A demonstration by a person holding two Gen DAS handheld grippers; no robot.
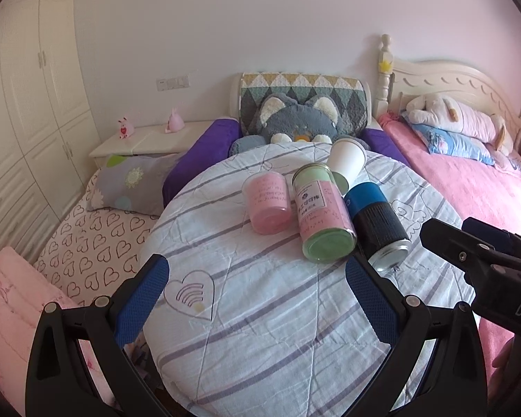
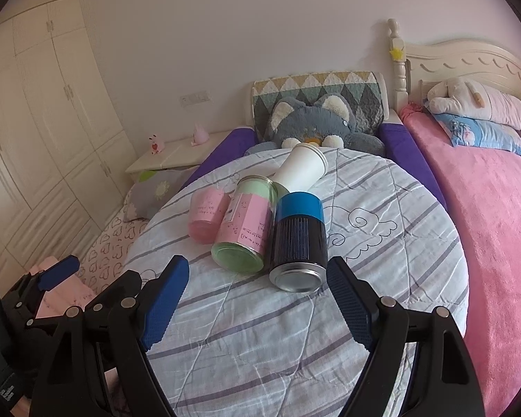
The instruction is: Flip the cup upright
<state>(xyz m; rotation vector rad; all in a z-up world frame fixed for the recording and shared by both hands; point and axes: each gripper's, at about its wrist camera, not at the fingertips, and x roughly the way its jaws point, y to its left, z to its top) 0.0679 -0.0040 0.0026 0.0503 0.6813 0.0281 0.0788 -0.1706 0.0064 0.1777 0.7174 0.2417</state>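
Observation:
Several cups lie on their sides on a round striped quilted surface (image 1: 260, 299). A white paper cup (image 1: 345, 163) lies farthest back, also in the right wrist view (image 2: 300, 170). In front lie a pink cup (image 1: 267, 205), a green-and-pink jar (image 1: 321, 215) and a blue-and-black can (image 1: 378, 222); the can's metal base faces my right gripper (image 2: 297, 239). My left gripper (image 1: 257, 299) is open and empty, in front of the jar. My right gripper (image 2: 257, 302) is open and empty, just before the can.
A grey plush cat (image 1: 295, 121) sits behind the cups against a quilted headboard. A pink bed (image 2: 496, 229) with a plush pig lies to the right. A nightstand (image 1: 146, 139) and wardrobe (image 1: 27, 104) stand at left. Pillows lie at lower left.

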